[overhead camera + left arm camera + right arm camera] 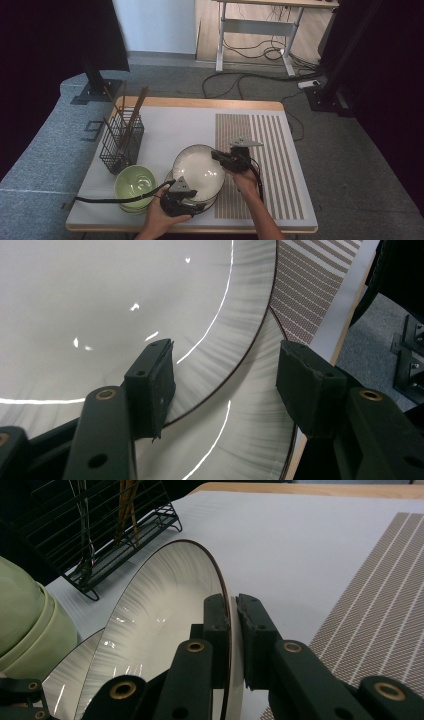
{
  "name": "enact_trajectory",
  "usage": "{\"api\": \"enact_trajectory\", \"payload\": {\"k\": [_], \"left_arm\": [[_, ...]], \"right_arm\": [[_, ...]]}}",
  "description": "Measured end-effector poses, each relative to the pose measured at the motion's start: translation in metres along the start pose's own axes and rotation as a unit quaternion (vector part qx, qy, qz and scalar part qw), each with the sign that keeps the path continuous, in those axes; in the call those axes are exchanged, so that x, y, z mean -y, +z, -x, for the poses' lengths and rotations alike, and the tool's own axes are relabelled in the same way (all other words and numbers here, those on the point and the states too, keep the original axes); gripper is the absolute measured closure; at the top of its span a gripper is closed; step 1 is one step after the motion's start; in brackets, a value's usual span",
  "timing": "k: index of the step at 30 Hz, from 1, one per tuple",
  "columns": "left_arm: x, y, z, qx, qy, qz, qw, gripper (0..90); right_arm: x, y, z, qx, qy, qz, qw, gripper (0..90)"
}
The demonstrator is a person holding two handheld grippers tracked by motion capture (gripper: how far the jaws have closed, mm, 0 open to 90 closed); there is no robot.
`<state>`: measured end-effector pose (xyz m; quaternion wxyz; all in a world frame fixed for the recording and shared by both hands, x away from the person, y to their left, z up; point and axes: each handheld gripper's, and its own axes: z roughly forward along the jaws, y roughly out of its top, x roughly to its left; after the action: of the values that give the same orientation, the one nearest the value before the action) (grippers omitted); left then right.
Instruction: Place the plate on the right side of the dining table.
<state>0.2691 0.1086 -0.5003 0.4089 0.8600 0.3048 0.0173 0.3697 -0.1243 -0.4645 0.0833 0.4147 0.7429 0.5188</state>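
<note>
Black jaws of the right gripper (233,630), bottom centre of the right gripper view, pinch the rim of the top plate (165,630), tilting it up off the plate stack (172,176), likely to move it toward the striped placemat (260,165) at right. Left gripper (176,197), lower centre of the high view, has its jaws spread wide around the lifted rim, pads clear of it, probably just releasing. Green bowls (135,184) sit left; wire chopstick basket (121,141) upper left.

Even, soft daylight on the tabletop (170,125); black corners at ten and two o'clock (curtains); plate (75,305) glare streaks.
</note>
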Motion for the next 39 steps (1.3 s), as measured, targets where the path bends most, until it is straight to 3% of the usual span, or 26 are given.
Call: {"api": "enact_trajectory", "payload": {"k": [12,30,34,39], "left_arm": [[0.0,-0.005,0.006,0.0,-0.002,0.013,0.9999,38.6],[-0.004,-0.015,0.01,0.005,0.003,0.032,0.9995,38.5],[-0.005,-0.016,0.011,0.006,0.004,0.036,0.9993,38.5],[-0.007,-0.021,0.013,0.009,0.005,0.044,0.999,38.5]], "right_arm": [[-0.003,-0.021,0.0,0.029,-0.019,0.021,0.9992,82.9],[-0.01,-0.034,0.002,0.042,-0.014,0.045,0.998,82.8],[-0.011,-0.039,-0.001,0.05,-0.029,0.06,0.9966,82.7],[-0.015,-0.044,-0.001,0.047,-0.024,0.066,0.9964,82.8]]}}
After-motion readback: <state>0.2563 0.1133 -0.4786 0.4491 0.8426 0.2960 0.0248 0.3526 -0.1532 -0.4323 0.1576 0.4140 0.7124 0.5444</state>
